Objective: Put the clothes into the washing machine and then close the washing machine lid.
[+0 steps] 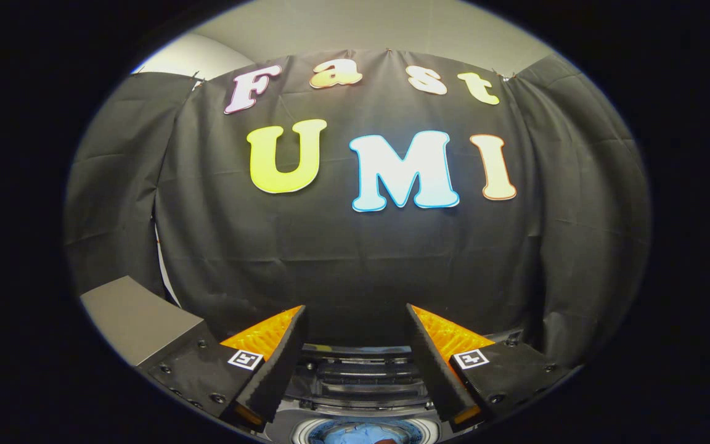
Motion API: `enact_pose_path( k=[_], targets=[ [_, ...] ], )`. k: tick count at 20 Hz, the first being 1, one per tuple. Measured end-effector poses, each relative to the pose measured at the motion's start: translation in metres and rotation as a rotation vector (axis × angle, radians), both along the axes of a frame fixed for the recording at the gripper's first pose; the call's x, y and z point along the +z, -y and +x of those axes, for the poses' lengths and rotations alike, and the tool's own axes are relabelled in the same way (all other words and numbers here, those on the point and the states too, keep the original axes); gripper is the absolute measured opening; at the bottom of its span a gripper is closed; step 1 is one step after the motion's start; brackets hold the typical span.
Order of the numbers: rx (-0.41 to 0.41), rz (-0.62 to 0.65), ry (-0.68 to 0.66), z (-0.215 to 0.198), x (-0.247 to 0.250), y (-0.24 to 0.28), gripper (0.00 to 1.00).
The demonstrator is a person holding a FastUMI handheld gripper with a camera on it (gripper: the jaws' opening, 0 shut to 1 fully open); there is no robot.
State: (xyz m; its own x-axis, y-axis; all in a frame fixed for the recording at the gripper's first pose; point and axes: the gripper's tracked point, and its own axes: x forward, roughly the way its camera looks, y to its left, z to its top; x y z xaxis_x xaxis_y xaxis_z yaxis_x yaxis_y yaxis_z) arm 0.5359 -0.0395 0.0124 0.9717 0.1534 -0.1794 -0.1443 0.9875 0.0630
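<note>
Two fingers of the gripper (355,345) sit closest to us, spread wide apart with nothing between them, so the tongs are open and hold nothing. Start on the left: a grey box-like block (136,317) stands just beside the left finger (272,364), and I cannot tell what it is. It may be a part of the machine or a shelf. Move to the middle: down low between the two fingers is the top of the washing machine (361,382), with dark ridged parts across it. Just below those parts is the round mouth of the tub (364,431), and inside it lies something blue, which looks like the clothes (355,435). A small reddish bit shows next to the blue, too small to name. Move to the right: the right finger (438,364) points forward like its twin, and past it hangs the black cloth wall (577,246) of the booth, which also fills the space far beyond both fingers. I think the clothes are already in the tub, so the first part of the job looks done. The lid part comes next, and the tub mouth looks open from here. I cannot see the lid clearly. So the next move calls for tipping the gripper down to find the lid, then getting the fingers on its edge and swinging it shut over the tub.
</note>
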Motion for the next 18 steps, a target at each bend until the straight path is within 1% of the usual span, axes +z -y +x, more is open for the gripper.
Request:
enact_pose_path(
  k=[6,10,14,18],
  targets=[
    [-0.022,0.026,-0.012,0.036,-0.001,-0.001,0.96],
    [-0.035,0.001,-0.034,0.055,-0.013,0.001,0.96],
    [-0.037,-0.037,-0.079,0.067,-0.035,0.002,0.96],
    [-0.042,-0.034,-0.102,0.073,-0.05,0.001,0.97]
  ],
)
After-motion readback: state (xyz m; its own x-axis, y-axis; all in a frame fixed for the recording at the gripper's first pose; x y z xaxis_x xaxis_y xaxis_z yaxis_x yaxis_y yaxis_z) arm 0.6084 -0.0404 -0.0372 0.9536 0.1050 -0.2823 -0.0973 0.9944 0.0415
